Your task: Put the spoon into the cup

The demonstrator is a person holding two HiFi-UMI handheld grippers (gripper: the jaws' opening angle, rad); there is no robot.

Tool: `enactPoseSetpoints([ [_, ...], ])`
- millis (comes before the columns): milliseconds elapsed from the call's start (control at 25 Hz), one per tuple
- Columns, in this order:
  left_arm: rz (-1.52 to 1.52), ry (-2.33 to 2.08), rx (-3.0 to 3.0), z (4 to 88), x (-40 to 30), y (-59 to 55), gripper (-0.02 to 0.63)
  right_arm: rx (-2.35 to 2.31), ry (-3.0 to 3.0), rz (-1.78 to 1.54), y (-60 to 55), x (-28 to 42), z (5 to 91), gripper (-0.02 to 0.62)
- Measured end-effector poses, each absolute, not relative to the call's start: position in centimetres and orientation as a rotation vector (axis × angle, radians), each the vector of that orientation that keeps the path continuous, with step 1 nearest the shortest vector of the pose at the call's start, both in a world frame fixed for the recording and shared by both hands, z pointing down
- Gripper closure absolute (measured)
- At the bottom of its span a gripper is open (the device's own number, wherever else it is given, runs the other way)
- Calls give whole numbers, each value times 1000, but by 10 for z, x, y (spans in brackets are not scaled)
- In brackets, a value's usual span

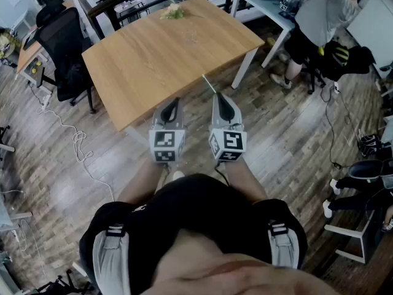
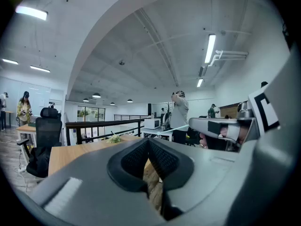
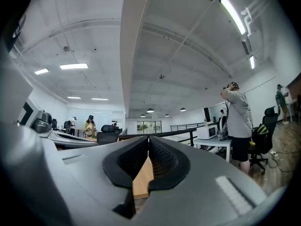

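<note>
A thin pale green spoon point(image 1: 209, 84) sticks forward out of the tip of my right gripper point(image 1: 218, 94), whose jaws are shut on its near end. In the left gripper view the spoon point(image 2: 175, 129) shows as a pale sliver leaving the right gripper's tip point(image 2: 193, 122). The right gripper view has its jaws point(image 3: 149, 138) pressed together, and the spoon is not clear there. My left gripper point(image 1: 177, 100) point(image 2: 148, 141) is shut and holds nothing. Both hover level at the near corner of the wooden table point(image 1: 153, 60). A faint clear thing point(image 1: 191, 39) on the table may be the cup.
A small bunch of flowers point(image 1: 174, 11) lies at the table's far edge. A black office chair point(image 1: 61, 48) stands to the left, with a white cable point(image 1: 77, 143) on the floor. To the right are a white desk point(image 1: 264, 8) and a standing person point(image 1: 319, 17).
</note>
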State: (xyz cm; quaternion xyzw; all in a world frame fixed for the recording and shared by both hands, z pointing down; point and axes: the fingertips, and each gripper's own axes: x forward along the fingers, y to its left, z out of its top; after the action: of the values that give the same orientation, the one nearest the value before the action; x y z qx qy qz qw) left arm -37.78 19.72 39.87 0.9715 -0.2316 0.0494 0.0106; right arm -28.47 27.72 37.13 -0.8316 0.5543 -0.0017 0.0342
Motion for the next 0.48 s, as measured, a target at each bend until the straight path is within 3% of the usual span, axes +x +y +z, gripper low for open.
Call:
enactPoseSetpoints([
  [480,170,-688,3032,399,-379,185,594,-2542,1705,-8,263,-290,373,591],
])
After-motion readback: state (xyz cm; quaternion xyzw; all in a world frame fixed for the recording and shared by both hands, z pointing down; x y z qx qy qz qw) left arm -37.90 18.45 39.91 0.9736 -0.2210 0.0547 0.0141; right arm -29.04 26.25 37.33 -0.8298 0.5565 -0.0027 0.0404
